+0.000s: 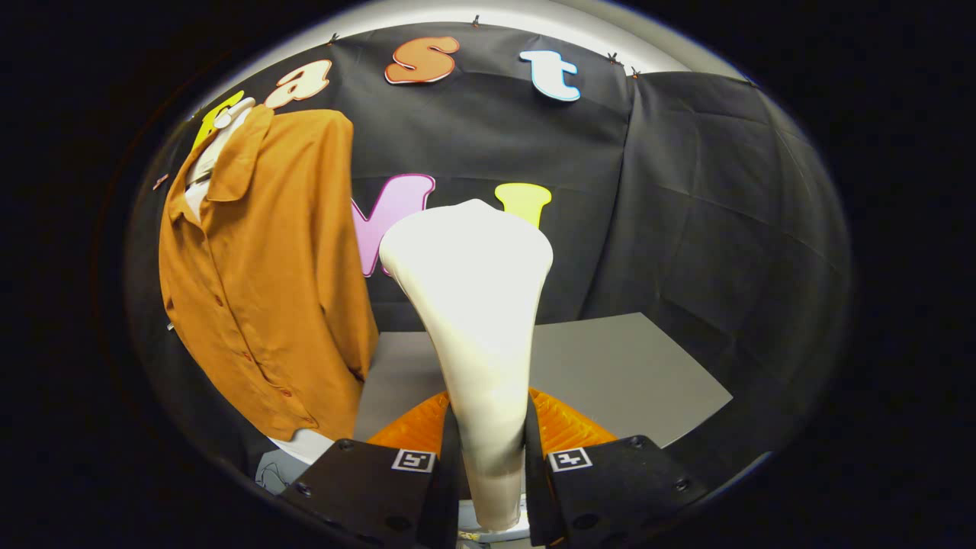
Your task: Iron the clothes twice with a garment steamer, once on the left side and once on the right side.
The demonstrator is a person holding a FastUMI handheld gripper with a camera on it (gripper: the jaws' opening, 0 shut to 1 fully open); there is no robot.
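Observation:
A white garment steamer (476,305) stands upright between my fingers, its narrow handle pinched by both and its wide head rising beyond them. My gripper (488,457) is shut on that handle. An orange-brown button shirt (267,282) hangs on a white mannequin torso (210,156), off to the left of the steamer and farther away. The steamer's head is apart from the shirt, level with its middle. The steamer's front face is hidden from me.
A grey tabletop (633,374) lies behind the steamer, running to the right. Black cloth walls (686,213) close the booth behind and to the right. The mannequin's white base (305,446) shows under the shirt hem, near my left finger.

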